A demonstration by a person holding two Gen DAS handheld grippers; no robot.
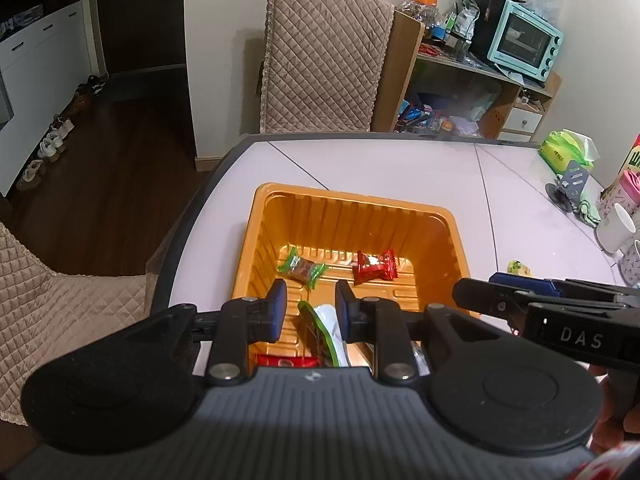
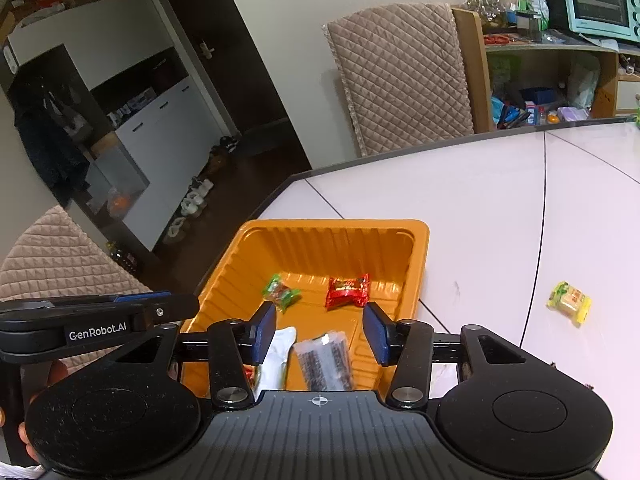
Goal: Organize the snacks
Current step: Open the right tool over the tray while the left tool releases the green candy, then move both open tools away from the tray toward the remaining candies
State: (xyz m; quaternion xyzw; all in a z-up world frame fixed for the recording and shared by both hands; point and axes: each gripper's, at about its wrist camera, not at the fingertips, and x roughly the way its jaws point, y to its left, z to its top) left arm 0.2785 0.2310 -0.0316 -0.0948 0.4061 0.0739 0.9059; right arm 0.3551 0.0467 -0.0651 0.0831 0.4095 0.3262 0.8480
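Note:
An orange plastic tray [image 1: 276,216] [image 2: 420,256] sits on the white table near its left edge. In it lie a green-ended candy [image 1: 303,268] [image 2: 281,293], a red candy [image 1: 375,267] [image 2: 347,291], a green-and-white packet [image 1: 322,330] [image 2: 276,354], a dark clear-wrapped snack [image 2: 325,362] and a red packet [image 1: 286,361]. My left gripper [image 1: 311,311] is open above the tray's near end, over the green-and-white packet, holding nothing. My right gripper [image 2: 320,330] is open and empty above the tray, over the dark snack. A yellow-green snack [image 2: 569,303] [image 1: 519,269] lies on the table right of the tray.
Quilted chairs stand behind the table [image 1: 324,56] and at the left [image 1: 52,292]. At the table's right edge are a green tissue pack [image 1: 562,152], a phone stand [image 1: 570,190] and cups [image 1: 618,224]. A cluttered shelf with a mint oven [image 1: 524,40] stands at the back.

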